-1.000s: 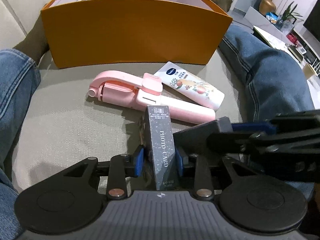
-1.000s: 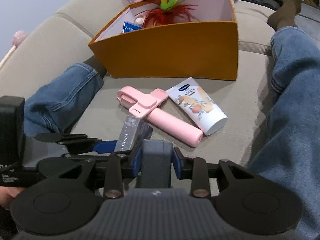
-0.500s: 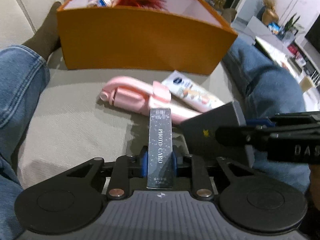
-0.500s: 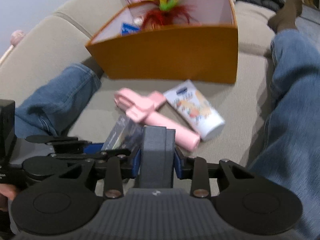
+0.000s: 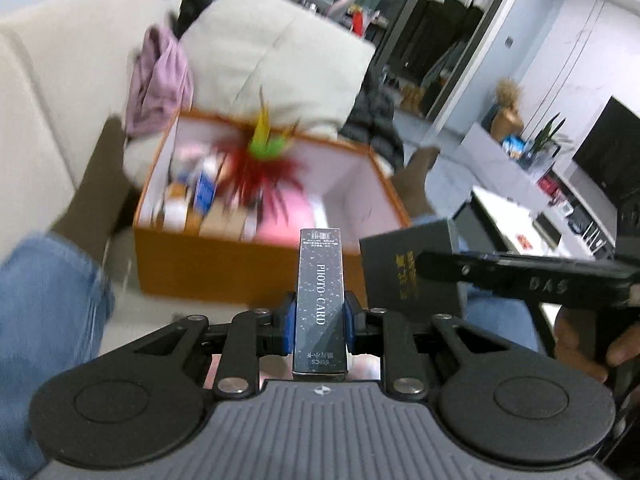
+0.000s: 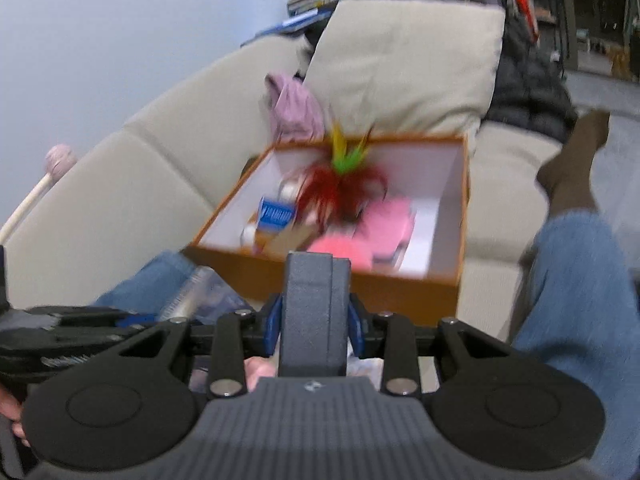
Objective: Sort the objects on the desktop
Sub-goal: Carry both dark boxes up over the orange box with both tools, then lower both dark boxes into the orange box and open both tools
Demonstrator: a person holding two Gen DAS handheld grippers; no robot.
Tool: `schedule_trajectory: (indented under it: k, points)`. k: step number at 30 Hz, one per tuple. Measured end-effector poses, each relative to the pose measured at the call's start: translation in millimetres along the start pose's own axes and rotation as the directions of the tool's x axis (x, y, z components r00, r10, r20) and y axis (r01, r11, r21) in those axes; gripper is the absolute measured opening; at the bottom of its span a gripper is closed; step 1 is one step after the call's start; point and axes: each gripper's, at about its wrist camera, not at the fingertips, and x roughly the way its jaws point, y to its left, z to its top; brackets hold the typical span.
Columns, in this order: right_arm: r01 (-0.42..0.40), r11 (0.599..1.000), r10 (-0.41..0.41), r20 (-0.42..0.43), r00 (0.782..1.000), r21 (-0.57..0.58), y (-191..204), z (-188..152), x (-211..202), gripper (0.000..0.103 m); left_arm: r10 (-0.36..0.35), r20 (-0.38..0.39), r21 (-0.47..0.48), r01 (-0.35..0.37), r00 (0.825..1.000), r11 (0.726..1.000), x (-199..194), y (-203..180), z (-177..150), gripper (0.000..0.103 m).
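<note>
Speckled-grey photo card box (image 5: 320,296), pinched between blue pads of left gripper (image 5: 318,322), sticking out ahead of the jaws. Dark grey box (image 6: 315,312) clamped likewise in right gripper (image 6: 315,330). Beyond both sets of jaws, orange box (image 5: 240,272) on beige sofa (image 6: 120,200), red feathered toy (image 6: 340,184) and pink item inside, blurred.

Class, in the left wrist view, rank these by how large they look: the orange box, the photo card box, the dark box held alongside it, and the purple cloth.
1. orange box
2. purple cloth
3. dark box and photo card box: they look alike in size, and both sit close to the camera, so their order is unsure.
</note>
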Motion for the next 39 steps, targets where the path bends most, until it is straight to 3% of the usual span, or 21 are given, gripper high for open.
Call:
schedule_trajectory:
  k: [4,7,12,16,28,34,39]
  points:
    - [0.09,0.995,-0.089,0.023,0.996,-0.045,-8,31,15,0.036,-0.008,0.04,0.028,0.007,0.999,1.0,20,-5,39,0.026]
    - [0.153,0.986,-0.153,-0.006,0.988,-0.064,-20,56,40,0.035,-0.01,0.03,0.029,0.009,0.999,1.0,54,-7,67,0.026]
    - [0.232,0.97,-0.238,-0.075,0.968,-0.075,-40,91,91,0.035,-0.011,-0.012,0.015,0.011,1.0,1.0,120,-7,93,0.026]
    - [0.293,0.954,-0.298,-0.1,0.949,-0.067,-55,108,123,0.035,-0.011,-0.069,-0.05,0.008,0.998,0.999,171,2,100,0.026]
    - [0.341,0.94,-0.333,-0.204,0.921,0.005,-85,129,176,0.035,-0.055,-0.114,-0.176,0.035,0.992,0.984,238,12,103,0.025]
    - [0.32,0.946,-0.3,-0.243,0.922,0.045,-94,133,184,0.04,-0.049,-0.124,-0.177,0.026,0.991,0.984,254,10,103,0.025]
    - [0.31,0.949,-0.286,-0.245,0.926,0.064,-97,134,185,0.042,-0.023,-0.144,-0.114,0.006,0.989,0.993,258,-2,102,0.025]
